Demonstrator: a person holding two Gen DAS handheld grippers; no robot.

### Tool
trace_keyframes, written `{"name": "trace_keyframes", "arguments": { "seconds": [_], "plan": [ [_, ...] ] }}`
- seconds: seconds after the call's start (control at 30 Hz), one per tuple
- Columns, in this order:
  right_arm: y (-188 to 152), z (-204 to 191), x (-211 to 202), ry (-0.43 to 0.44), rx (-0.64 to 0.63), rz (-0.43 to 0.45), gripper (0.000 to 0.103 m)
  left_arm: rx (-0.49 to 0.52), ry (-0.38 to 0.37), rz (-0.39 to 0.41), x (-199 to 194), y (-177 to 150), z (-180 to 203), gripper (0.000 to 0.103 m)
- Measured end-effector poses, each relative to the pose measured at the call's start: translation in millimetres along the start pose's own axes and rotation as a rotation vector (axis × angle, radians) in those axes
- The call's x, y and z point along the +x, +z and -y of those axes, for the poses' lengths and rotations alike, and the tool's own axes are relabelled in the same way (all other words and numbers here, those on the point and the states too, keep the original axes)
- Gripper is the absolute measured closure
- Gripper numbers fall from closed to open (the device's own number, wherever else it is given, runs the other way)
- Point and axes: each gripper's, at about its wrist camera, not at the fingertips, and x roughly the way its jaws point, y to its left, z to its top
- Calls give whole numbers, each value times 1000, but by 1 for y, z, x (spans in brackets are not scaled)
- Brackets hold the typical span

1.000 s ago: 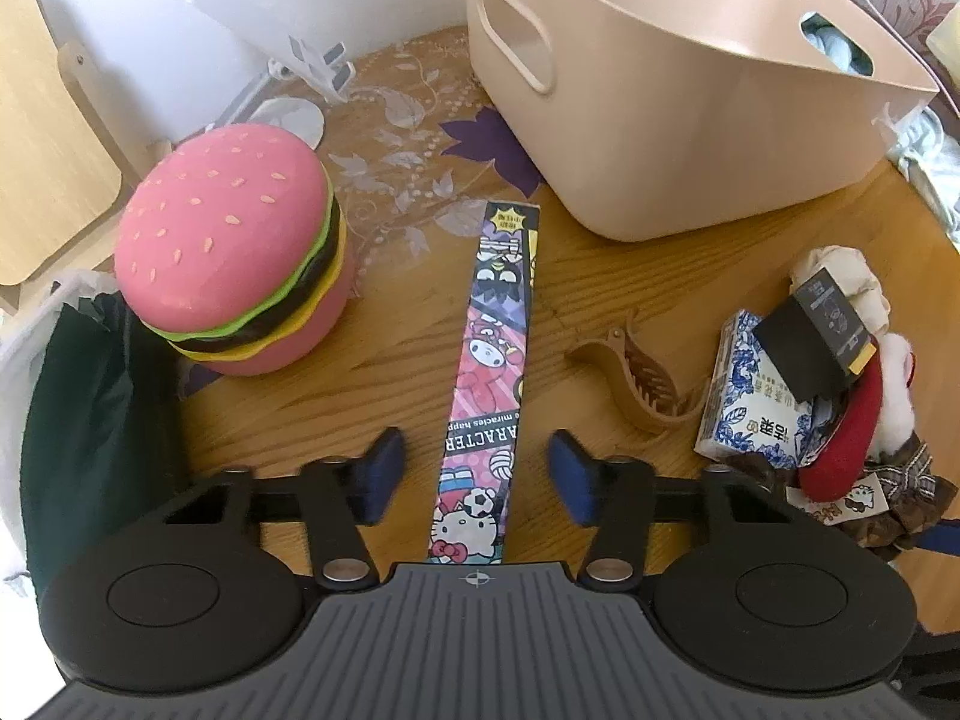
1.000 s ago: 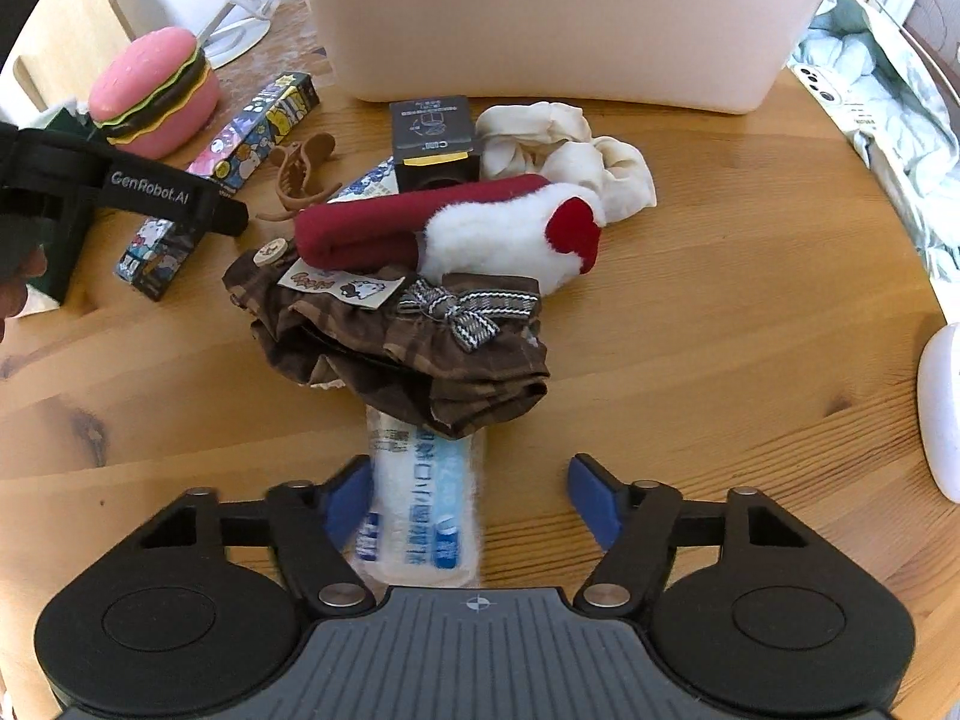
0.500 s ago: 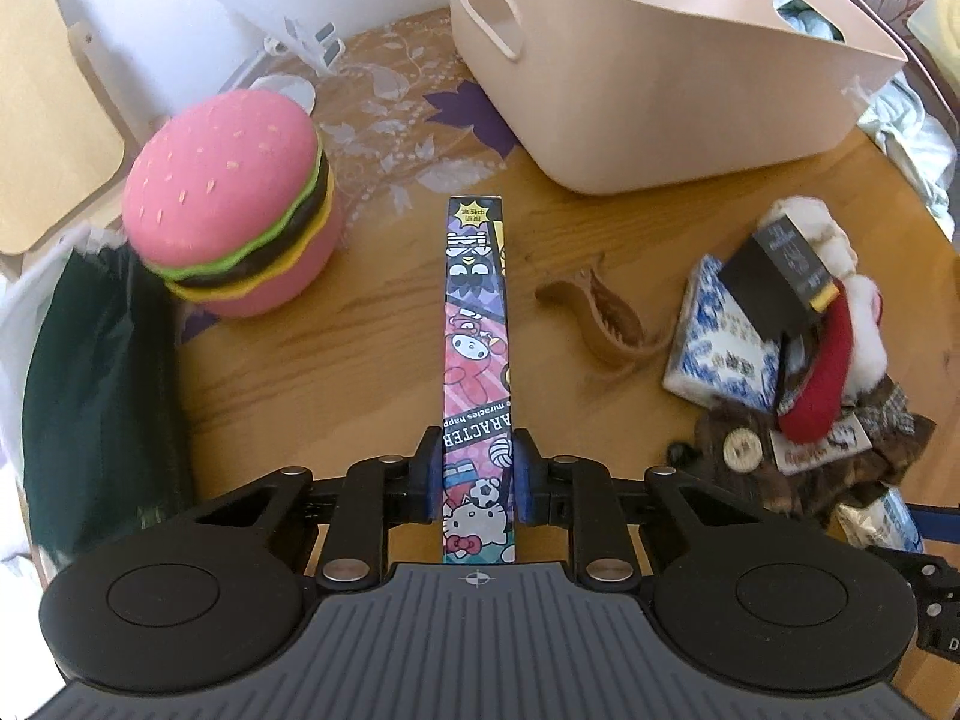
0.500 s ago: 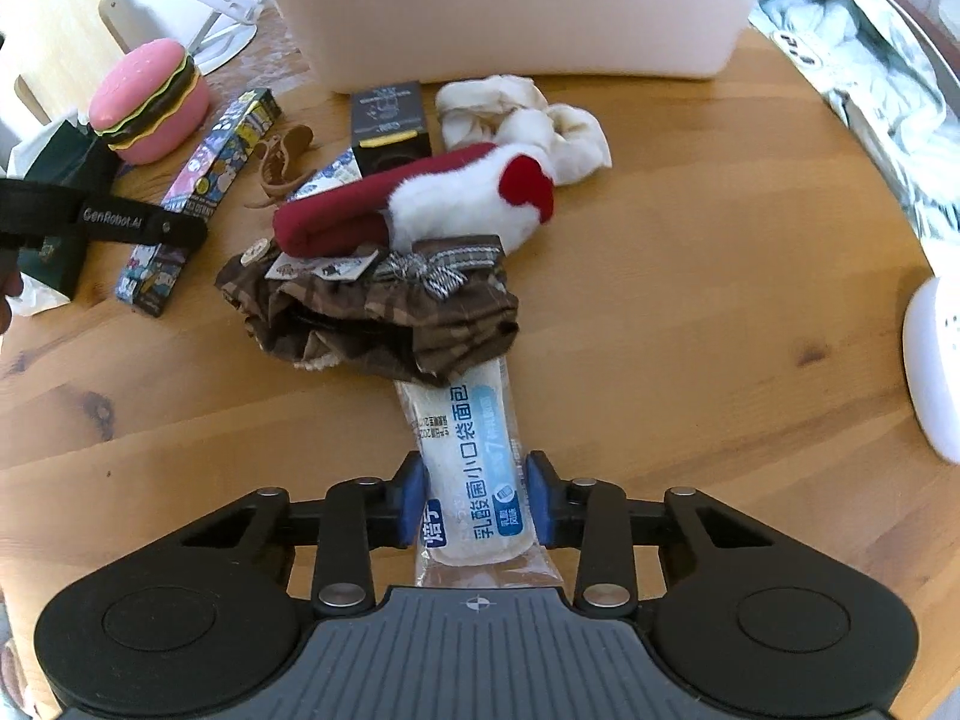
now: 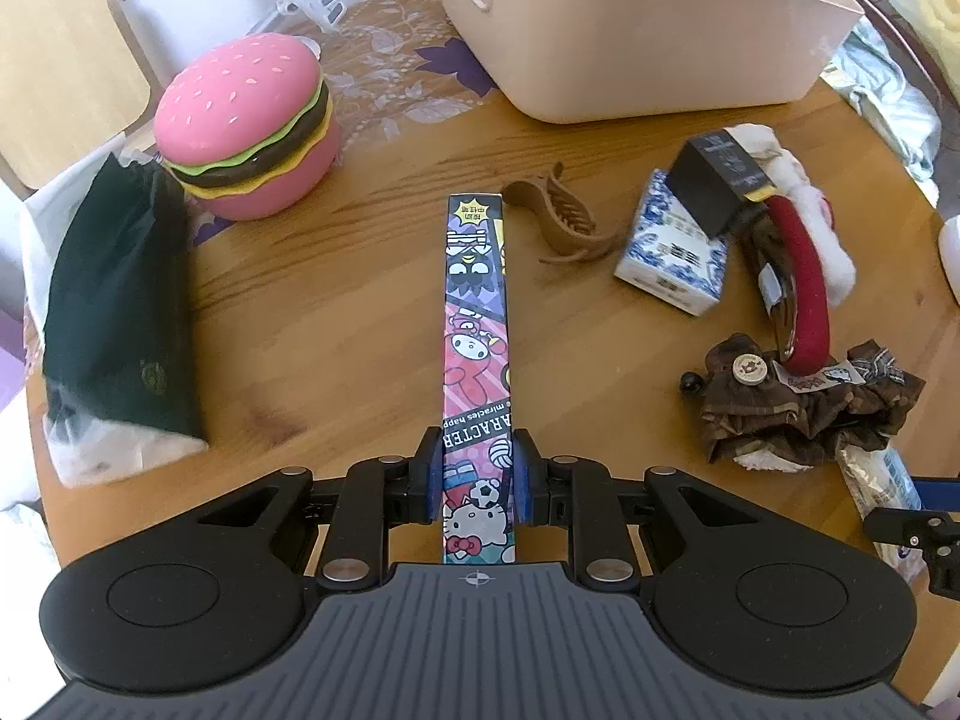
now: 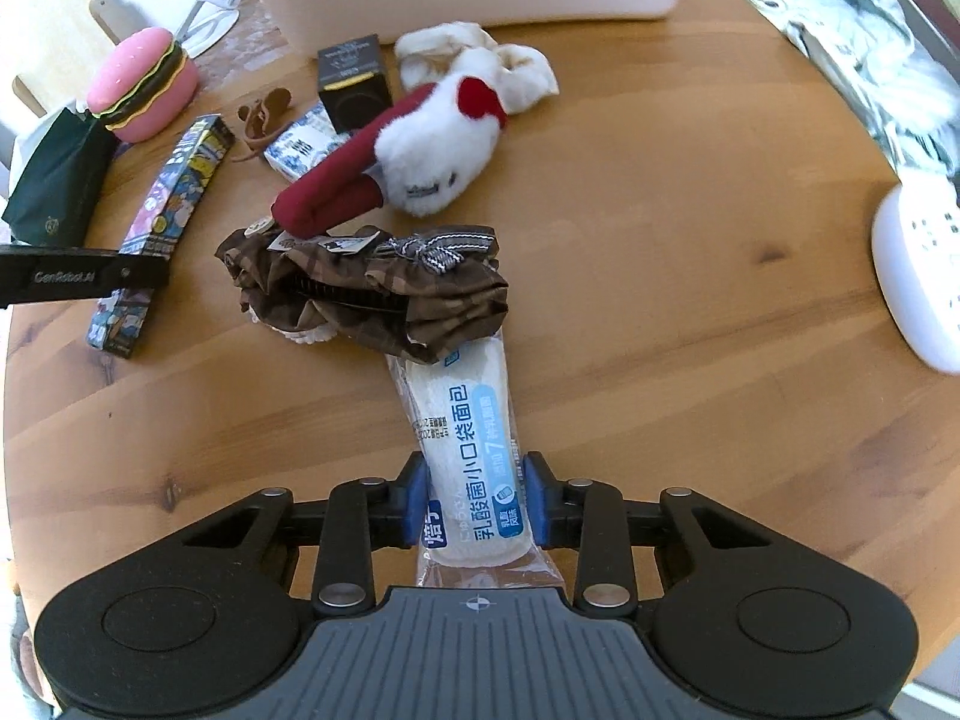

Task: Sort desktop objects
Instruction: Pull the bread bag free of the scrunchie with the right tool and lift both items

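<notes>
My left gripper is shut on the near end of a long cartoon-printed box, which points away toward the beige bin. In the right wrist view the same box lies at the left. The blue pads of my right gripper press both sides of a white and blue bread packet. The packet's far end is tucked under a brown plaid cloth. A red and white plush rests on that cloth's far side.
On the round wooden table sit a pink burger toy, a brown hair claw, a blue-white carton, a black box and a dark green pouch. A white device lies at the right edge.
Both grippers went from open to shut, the left on the cartoon box, the right on the bread packet. More of the packet now shows from under the brown cloth.
</notes>
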Motion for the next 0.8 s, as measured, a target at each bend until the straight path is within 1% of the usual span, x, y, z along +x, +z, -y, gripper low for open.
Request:
{"name": "trace_keyframes", "arguments": {
  "seconds": [0.17,0.2,0.27,0.47,0.67,0.8],
  "plan": [
    [-12,12,-7,1,56,-15,73,15,-5,8,-8,-7,8,80],
    [-15,15,-9,2,66,-14,74,16,-8,10,-2,-6,5,80],
    [-18,22,-14,7,102,-13,74,29,-17,17,-11,-9,11,80],
    [-22,45,-37,43,195,24,74,53,-31,37,-22,-10,21,80],
    [-22,54,-55,22,216,77,75,99,-51,58,-28,-7,29,80],
    [-27,62,-52,10,230,73,75,119,-57,61,-29,-7,33,80]
  ]
}}
